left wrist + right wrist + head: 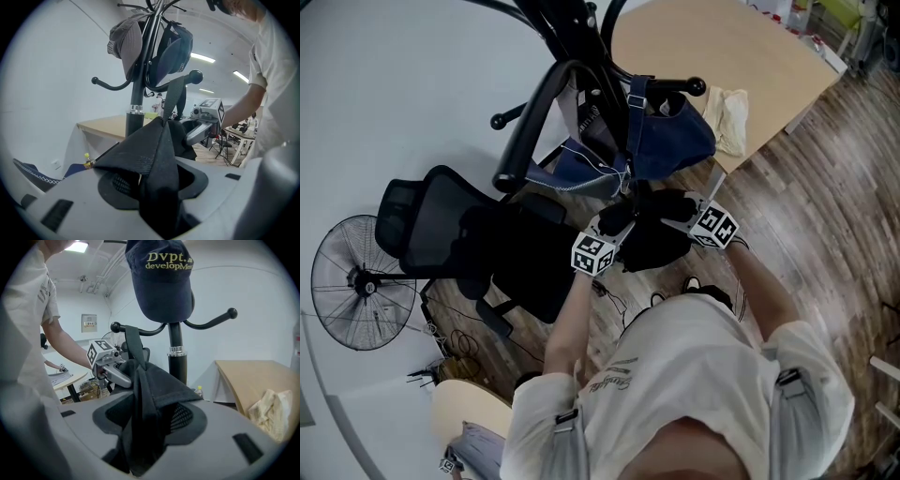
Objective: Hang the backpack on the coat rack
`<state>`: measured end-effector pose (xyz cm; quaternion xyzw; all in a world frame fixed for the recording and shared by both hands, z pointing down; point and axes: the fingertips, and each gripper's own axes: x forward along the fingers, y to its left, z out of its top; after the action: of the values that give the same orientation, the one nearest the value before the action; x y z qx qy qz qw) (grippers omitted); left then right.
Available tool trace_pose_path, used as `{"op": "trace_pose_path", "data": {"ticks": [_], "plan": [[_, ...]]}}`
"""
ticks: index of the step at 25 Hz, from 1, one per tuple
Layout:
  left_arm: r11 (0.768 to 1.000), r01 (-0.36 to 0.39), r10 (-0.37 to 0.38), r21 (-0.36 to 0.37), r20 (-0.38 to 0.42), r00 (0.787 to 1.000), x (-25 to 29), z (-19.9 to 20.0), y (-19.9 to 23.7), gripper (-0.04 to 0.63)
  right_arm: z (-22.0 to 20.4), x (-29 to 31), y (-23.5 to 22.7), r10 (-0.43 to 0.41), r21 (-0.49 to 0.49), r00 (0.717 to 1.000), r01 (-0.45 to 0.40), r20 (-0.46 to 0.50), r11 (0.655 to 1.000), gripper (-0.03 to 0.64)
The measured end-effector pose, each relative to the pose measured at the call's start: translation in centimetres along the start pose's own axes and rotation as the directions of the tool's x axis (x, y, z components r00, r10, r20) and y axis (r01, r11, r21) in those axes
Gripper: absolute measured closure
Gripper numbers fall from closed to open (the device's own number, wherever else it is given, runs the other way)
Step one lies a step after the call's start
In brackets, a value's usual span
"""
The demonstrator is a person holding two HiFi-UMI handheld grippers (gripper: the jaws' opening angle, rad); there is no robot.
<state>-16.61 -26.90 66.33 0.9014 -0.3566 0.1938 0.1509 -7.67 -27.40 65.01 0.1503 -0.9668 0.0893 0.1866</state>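
Observation:
A black backpack [661,239] hangs low beside the black coat rack [572,37], between my two grippers. Its strap [174,98] runs up to a knobbed hook [194,76]; the same strap [132,343] shows in the right gripper view. The left gripper [617,223] is at the backpack's left top; its jaws stand wide, with a loose fold of the backpack [150,154] between them. The right gripper [673,212] is at the right top, shut on bunched fabric of the backpack [150,390]. A navy cap [164,282] and a grey cap [126,44] hang higher on the rack.
A black office chair [459,225] stands just left of the rack, with a floor fan [356,281] beyond it. A wooden table [722,47] with a pale cloth [729,117] is on the right. Cables [619,300] lie on the wood floor near the person's feet.

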Motion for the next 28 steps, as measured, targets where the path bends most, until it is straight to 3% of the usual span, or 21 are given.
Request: {"op": "trace_pose_path", "data": {"ticks": [7,15,20,25,26,28], "plan": [[1.0,-0.021,0.021,-0.003,0.007,1.0,-0.8,-0.6,-0.2,0.405,-1.6,-0.9,0.5,-0.005,-0.067,0.998,0.0,-0.07,0.998,0.379],[0.993,-0.095,0.098,-0.077,0.044,0.994,-3.7,-1.7,0.2,0.385,-2.4,-4.8,-0.2,-0.077,-0.009,0.996,0.076,-0.043,0.997,0.379],[0.98,-0.187,0.19,-0.062,0.048,0.981,-6.5,-2.5,0.4,0.383,-1.4,-7.6,0.1,-0.149,0.118,0.988,0.143,0.05,0.983,0.38],[0.97,-0.24,0.242,-0.038,0.08,0.967,-9.6,-2.0,-0.7,0.387,0.4,-9.8,1.5,-0.198,0.153,0.972,0.177,0.128,0.972,0.418],[0.97,-0.243,0.245,-0.03,0.091,0.965,-10.0,-1.6,-1.0,0.397,0.9,-10.2,1.7,-0.204,0.148,0.968,0.182,0.148,0.972,0.46],[0.97,-0.243,0.243,-0.011,0.116,0.963,-10.5,-0.6,-1.9,0.478,1.9,-10.9,2.2,-0.211,0.132,0.959,0.188,0.191,0.973,0.54]]}}
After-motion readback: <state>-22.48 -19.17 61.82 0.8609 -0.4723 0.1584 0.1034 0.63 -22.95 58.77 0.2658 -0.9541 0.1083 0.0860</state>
